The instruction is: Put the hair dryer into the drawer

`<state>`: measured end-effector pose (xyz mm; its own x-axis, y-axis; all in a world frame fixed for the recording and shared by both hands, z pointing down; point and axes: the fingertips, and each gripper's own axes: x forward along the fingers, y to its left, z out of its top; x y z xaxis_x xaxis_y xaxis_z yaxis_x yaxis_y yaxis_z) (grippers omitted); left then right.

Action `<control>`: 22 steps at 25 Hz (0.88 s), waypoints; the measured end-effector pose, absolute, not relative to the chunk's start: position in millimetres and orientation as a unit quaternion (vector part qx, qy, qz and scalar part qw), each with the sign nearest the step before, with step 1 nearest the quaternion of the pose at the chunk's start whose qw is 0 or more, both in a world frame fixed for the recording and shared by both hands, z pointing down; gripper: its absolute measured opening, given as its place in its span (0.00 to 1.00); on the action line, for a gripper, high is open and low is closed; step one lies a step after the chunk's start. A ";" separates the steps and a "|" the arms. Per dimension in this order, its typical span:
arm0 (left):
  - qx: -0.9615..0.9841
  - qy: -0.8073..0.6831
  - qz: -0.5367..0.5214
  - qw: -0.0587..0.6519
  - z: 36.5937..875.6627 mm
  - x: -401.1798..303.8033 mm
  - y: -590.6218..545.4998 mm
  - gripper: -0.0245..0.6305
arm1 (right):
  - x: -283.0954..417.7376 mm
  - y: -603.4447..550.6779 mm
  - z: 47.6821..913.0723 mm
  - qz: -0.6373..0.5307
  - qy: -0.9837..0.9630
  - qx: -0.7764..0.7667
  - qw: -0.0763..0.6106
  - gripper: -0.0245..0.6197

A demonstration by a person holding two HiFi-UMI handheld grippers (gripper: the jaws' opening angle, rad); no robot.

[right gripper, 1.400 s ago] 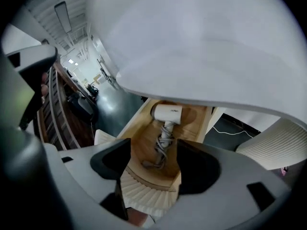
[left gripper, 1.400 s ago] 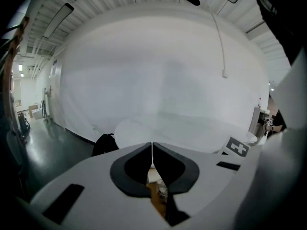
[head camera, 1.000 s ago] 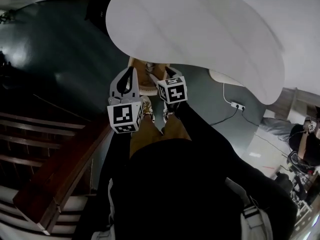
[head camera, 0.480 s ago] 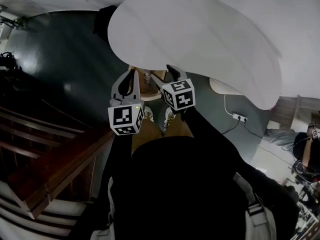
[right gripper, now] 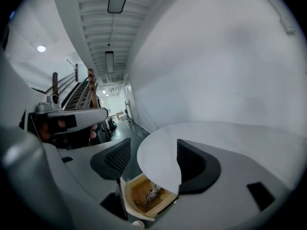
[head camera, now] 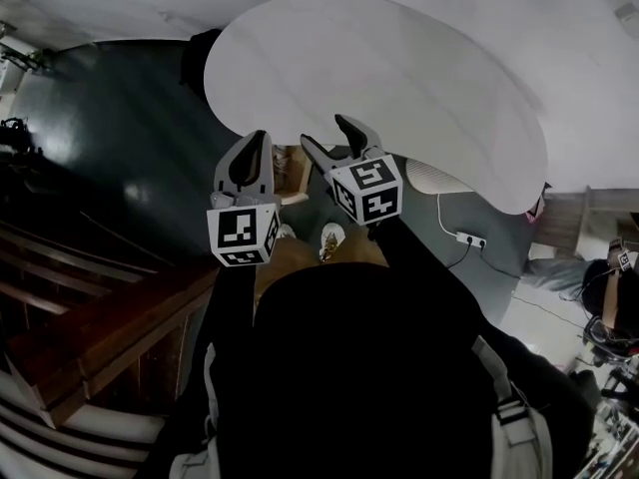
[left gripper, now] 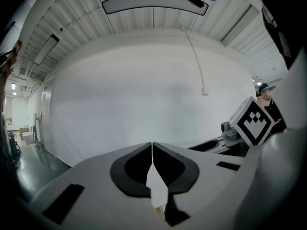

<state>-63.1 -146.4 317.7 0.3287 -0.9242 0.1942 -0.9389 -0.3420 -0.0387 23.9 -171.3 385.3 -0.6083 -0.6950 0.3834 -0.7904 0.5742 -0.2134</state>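
Hovering by the white tabletop (head camera: 399, 78), my left gripper (head camera: 257, 138) is closed and empty, my right gripper (head camera: 324, 131) open; the drawer (right gripper: 127, 198) stands open underneath (something pale inside, too small to name).

A large white worktop (head camera: 399, 78) with a rounded edge fills the upper part of the head view. Below it spreads a dark grey, glossy floor (head camera: 110, 118). A brown wooden staircase (head camera: 90, 337) stands at the left. A white power strip (head camera: 471, 238) with its cable lies on the floor at the right. A long ceiling lamp (left gripper: 153, 3) hangs overhead.
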 end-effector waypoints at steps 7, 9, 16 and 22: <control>0.824 -0.562 0.070 0.028 285.3 -45.2 -149.1 0.07 | 53.1 -170.9 326.2 0.115 -0.885 0.442 0.096 0.52; 0.827 -0.559 0.064 0.026 275.4 -41.1 -148.5 0.07 | 62.0 -169.5 311.8 0.098 -0.884 0.448 0.089 0.52; 0.840 -0.540 0.049 -0.004 241.8 -30.3 -138.4 0.07 | 73.8 -163.4 277.6 0.068 -0.888 0.450 0.056 0.52; 0.839 -0.542 0.040 -0.014 236.5 -28.5 -134.0 0.07 | 72.2 -154.8 262.3 0.041 -0.896 0.442 0.030 0.52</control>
